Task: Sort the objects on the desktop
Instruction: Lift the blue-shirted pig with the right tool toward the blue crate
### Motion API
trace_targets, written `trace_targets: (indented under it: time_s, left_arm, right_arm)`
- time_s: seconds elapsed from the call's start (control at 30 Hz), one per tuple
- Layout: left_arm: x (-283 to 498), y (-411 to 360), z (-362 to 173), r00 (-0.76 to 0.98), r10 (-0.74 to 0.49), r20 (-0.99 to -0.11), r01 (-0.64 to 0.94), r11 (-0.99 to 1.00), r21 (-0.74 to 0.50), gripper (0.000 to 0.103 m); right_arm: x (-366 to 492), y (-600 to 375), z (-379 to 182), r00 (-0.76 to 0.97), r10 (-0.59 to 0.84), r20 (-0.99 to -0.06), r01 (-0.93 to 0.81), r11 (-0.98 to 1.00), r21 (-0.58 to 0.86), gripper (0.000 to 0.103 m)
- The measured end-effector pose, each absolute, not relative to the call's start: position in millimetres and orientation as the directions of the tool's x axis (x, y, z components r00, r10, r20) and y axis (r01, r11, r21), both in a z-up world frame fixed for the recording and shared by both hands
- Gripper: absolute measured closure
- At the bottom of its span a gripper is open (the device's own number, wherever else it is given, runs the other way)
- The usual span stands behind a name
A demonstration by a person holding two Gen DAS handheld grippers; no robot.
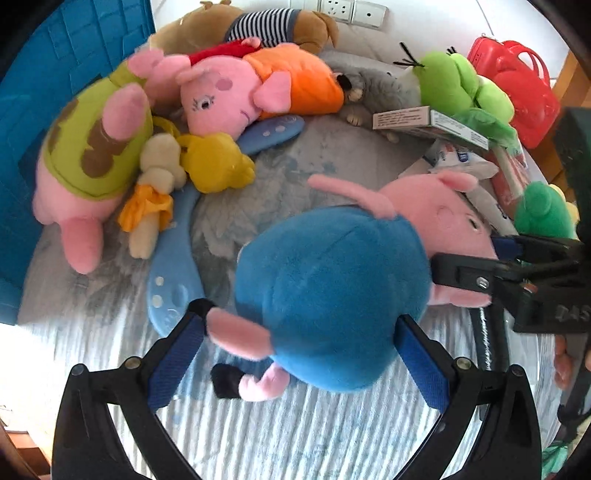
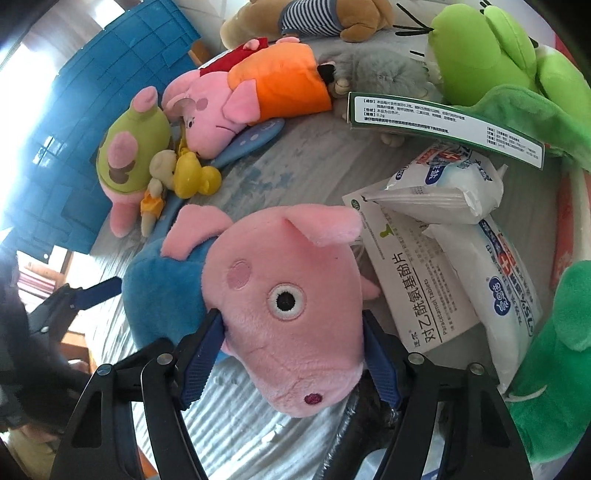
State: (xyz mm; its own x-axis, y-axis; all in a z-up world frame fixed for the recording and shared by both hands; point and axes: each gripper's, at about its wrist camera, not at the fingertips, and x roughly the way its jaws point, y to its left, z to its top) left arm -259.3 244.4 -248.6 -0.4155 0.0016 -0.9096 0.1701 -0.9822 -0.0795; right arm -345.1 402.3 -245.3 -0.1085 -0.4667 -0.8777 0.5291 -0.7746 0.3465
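Note:
A pink pig plush in a blue shirt (image 1: pixel 332 288) lies on the grey cloth. My left gripper (image 1: pixel 299 350) has its blue pads against both sides of the plush's blue body. My right gripper (image 2: pixel 295 354) is closed on the plush's pink head (image 2: pixel 291 306), one pad on each side; it also shows in the left wrist view (image 1: pixel 465 258) at the right. The plush's legs and one black foot (image 1: pixel 225 380) hang between the left fingers.
A heap of plush toys lies at the far left: a pig in green (image 1: pixel 92 147), a pig in orange (image 1: pixel 258 88), a yellow toy (image 1: pixel 214 162), a brown dog (image 1: pixel 255 26). Medicine boxes (image 2: pixel 421 288) and white packets (image 2: pixel 450 192) lie right. Green plush toys (image 2: pixel 480 48) and a red bag (image 1: pixel 517 85) lie beyond. A blue crate (image 1: pixel 44 92) stands at left.

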Motion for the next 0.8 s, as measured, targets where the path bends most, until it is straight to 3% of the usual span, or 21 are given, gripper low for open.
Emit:
trace_targets:
  time_s: [0.07,0.2,0.23,0.27,0.33,0.37,0.43,0.6,0.67,0.7,0.73,0.8]
  left_arm:
    - [-260.3,240.3,-253.4,-0.426,0.025,-0.904,0.177,-0.978,-0.11,0.0]
    - [-262.0,237.9,-257.2,-0.441,0.051,-0.896,0.161,-0.978,-0.135,0.0]
    - [-263.2,237.1,-257.5,-0.445,0.056,-0.894,0.16,-0.977,-0.141,0.0]
    - [-264.3,236.4,-257.8,-0.45,0.062,-0.891,0.158,-0.976,-0.148,0.0]
    - [-264.8,236.1,-252.0,-0.467,0.086,-0.88,0.156,-0.972,-0.178,0.02]
    - [-264.6,237.3,-247.3,-0.474,0.079,-0.877,0.155,-0.973,-0.171,0.023]
    - [-262.5,241.5,-231.4,-0.488,0.052,-0.871,0.136,-0.982,-0.134,0.042]
    - [-259.7,239.6,-205.5,-0.487,0.037,-0.872,0.109,-0.989,-0.103,0.058]
    - [-257.4,235.1,-209.6,-0.468,0.051,-0.882,0.12,-0.986,-0.12,0.056]
    - [-254.7,232.3,-212.7,-0.459,0.04,-0.887,0.137,-0.984,-0.115,0.04]
    - [-252.0,229.5,-215.7,-0.451,0.03,-0.892,0.155,-0.982,-0.111,0.016]
    - [-243.6,222.2,-222.6,-0.453,0.019,-0.891,0.185,-0.976,-0.115,0.006]
  right_arm:
    - [-345.1,402.3,-248.6,-0.11,-0.463,-0.879,0.529,-0.776,0.343,0.021]
    - [-346.7,399.9,-253.8,-0.114,-0.47,-0.875,0.535,-0.771,0.344,0.018]
    - [-347.5,398.5,-254.4,-0.116,-0.476,-0.872,0.54,-0.767,0.347,0.022]
    - [-347.0,397.1,-252.2,-0.122,-0.48,-0.868,0.543,-0.765,0.347,0.032]
    - [-345.2,394.4,-245.9,-0.137,-0.487,-0.863,0.548,-0.763,0.344,0.035]
    - [-344.3,393.0,-242.7,-0.144,-0.49,-0.859,0.551,-0.761,0.342,0.038]
    - [-342.5,390.2,-236.3,-0.159,-0.497,-0.853,0.556,-0.759,0.338,0.04]
    - [-338.2,383.4,-214.8,-0.197,-0.497,-0.845,0.563,-0.763,0.318,0.044]
    - [-337.4,380.0,-214.0,-0.196,-0.486,-0.852,0.561,-0.768,0.309,0.044]
    - [-337.3,379.4,-216.9,-0.193,-0.476,-0.858,0.554,-0.775,0.305,0.044]
    - [-338.5,381.7,-221.2,-0.189,-0.471,-0.861,0.538,-0.784,0.311,0.044]
    - [-342.2,389.9,-230.0,-0.178,-0.475,-0.862,0.497,-0.799,0.338,0.044]
